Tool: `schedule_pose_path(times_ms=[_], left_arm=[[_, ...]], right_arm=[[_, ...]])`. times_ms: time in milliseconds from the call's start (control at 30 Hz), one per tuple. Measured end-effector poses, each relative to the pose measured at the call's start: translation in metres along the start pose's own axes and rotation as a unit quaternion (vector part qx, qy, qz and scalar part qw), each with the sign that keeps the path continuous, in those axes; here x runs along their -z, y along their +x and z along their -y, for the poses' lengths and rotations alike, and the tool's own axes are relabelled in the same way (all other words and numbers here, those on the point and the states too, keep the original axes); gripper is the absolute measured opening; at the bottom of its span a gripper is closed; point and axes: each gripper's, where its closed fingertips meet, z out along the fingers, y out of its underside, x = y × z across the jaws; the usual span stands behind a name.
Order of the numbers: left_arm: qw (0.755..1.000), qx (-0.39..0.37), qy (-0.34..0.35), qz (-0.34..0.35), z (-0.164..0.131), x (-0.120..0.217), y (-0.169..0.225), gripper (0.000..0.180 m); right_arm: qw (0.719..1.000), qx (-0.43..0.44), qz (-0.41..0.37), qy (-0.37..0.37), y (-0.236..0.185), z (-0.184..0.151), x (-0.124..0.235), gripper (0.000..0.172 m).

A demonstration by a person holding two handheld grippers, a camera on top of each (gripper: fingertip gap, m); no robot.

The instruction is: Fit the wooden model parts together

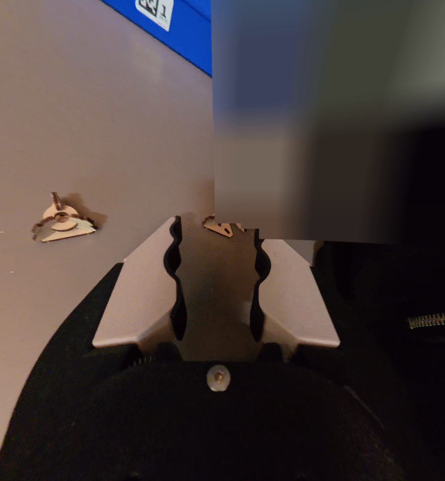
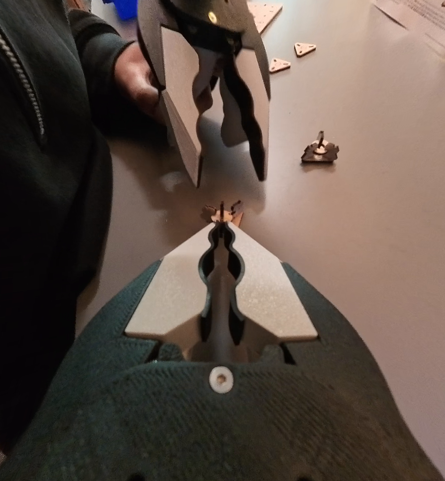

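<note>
Pinching a thin dark upright wooden pin (image 2: 221, 217) at its tips, the right hand-held gripper (image 2: 221, 229) has its two pale fingers brought together on that pin, which rises from a small laser-cut plywood assembly with a triangular base, a round disc and scalloped dark-edged pieces (image 2: 222, 214) resting on the grey worktop (image 2: 346, 234).

Taking that assembly as landmark: the pin stands roughly vertical, directly ahead of the right gripper's tips. The left hand-held gripper (image 2: 230, 182) hangs just beyond and above the assembly, its fingers spread apart with nothing between them, tips pointing down toward it without touching. In the left wrist view the assembly's edge (image 1: 222, 230) shows just past the open fingers, partly hidden.

To the far right of the assembly sits a second, similar plywood assembly with its own upright pin (image 2: 320, 152), well apart. Farther beyond lie two flat plywood triangles (image 2: 304, 49). A person's dark zipped sleeve (image 2: 33, 130) lies to the left.
</note>
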Motion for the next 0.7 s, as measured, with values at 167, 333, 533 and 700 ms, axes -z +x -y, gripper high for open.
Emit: schedule_pose_path(times_ms=[167,333,533,700], left_arm=[[0.999,0.008,-0.039,-0.024,-0.008,-0.010,0.004,0.057],[0.998,-0.009,-0.064,-0.026,-0.012,-0.017,0.007,0.056],[0.997,0.001,-0.062,-0.043,-0.010,-0.017,0.008,0.055],[0.996,-0.015,-0.072,-0.043,-0.011,-0.021,0.010,0.055]], right_arm=[[1.000,0.009,0.014,0.003,-0.002,0.004,-0.003,0.001],[0.999,0.028,0.023,-0.027,-0.001,-0.002,-0.011,0.001],[0.999,0.027,0.035,-0.011,0.000,0.002,-0.006,0.001],[0.999,0.025,0.033,-0.004,0.003,0.002,-0.001,0.001]])
